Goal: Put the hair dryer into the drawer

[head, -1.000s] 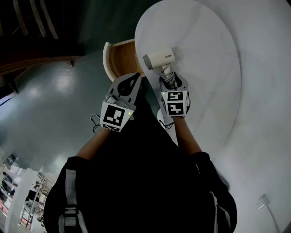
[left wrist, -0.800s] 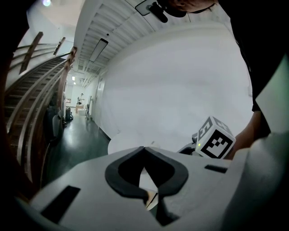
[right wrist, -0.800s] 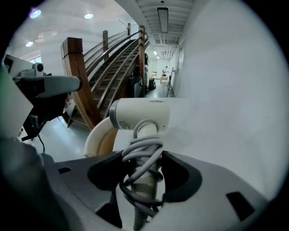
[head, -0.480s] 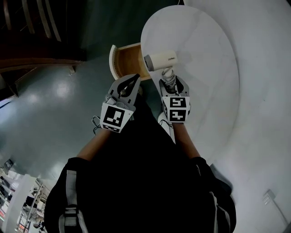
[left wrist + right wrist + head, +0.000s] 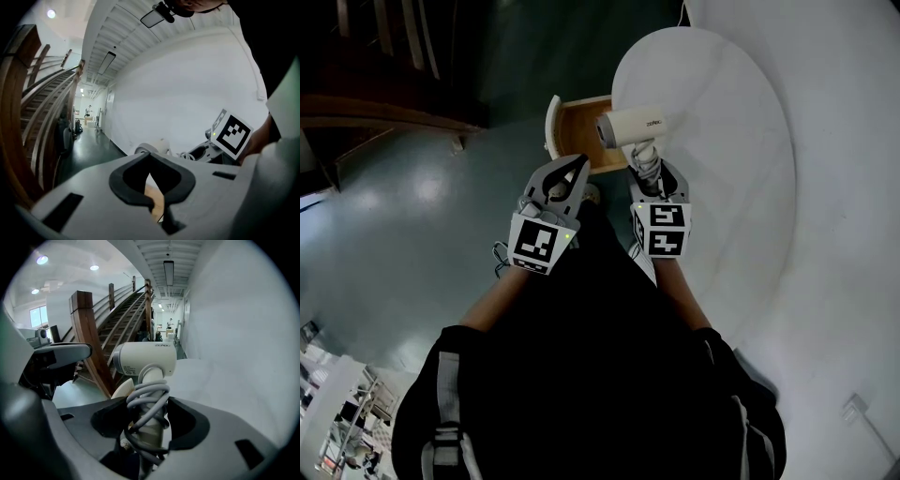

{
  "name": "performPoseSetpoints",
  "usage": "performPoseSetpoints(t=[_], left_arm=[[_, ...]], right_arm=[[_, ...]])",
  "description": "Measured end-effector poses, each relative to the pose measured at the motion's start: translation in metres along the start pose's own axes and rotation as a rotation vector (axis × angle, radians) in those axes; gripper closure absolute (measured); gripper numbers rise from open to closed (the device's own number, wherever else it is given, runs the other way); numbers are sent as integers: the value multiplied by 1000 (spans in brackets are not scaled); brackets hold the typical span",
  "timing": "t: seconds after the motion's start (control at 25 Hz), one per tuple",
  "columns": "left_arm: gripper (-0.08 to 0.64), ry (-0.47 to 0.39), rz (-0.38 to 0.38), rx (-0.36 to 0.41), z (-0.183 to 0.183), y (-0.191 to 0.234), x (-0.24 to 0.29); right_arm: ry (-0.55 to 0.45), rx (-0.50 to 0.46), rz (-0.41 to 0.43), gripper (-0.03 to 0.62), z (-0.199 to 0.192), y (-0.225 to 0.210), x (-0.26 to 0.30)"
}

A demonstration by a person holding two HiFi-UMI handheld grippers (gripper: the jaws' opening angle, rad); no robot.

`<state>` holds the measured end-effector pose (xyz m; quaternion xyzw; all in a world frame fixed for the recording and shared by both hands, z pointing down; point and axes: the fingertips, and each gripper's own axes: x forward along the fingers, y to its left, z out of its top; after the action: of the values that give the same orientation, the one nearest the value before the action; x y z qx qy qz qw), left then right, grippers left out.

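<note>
A cream hair dryer [image 5: 630,125] with its grey cord wound round the handle hangs at the table's left edge, nozzle over the open drawer [image 5: 578,136]. My right gripper [image 5: 649,172] is shut on the wrapped handle; in the right gripper view the dryer [image 5: 147,359] stands upright between the jaws of the right gripper [image 5: 149,420]. My left gripper [image 5: 572,173] is beside it on the left, just short of the drawer, its jaws closed with nothing in them. The left gripper view shows the left gripper [image 5: 157,206] with wood behind the tips, and the dryer [image 5: 152,147] beyond.
The drawer has a wooden inside and a pale curved front [image 5: 551,127], and it sticks out from under a white round table [image 5: 722,122]. A wooden staircase [image 5: 384,117] runs at the upper left over a grey-green floor [image 5: 422,206]. A white wall [image 5: 187,84] is beyond.
The right gripper has carried the hair dryer up and off the tabletop toward the drawer, so its nozzle now hangs over the drawer. The left gripper has moved along beside it.
</note>
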<state>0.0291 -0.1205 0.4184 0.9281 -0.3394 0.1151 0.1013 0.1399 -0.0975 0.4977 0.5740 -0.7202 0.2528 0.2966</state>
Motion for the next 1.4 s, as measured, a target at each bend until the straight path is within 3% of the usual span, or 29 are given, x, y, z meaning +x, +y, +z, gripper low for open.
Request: performPoseSetpoints(t=[0.52,0.88,1.4], left_arm=[[552,12,62,-10,-10,28,-24],[552,43,77,-23,-32,50,-31],[552,99,46,-30,-66,61,-17]], right_arm=[[-13,-1,65,331,13,48,19],[34,3,66,331,-4,73,48],[122,48,46,331,-48,74,102]])
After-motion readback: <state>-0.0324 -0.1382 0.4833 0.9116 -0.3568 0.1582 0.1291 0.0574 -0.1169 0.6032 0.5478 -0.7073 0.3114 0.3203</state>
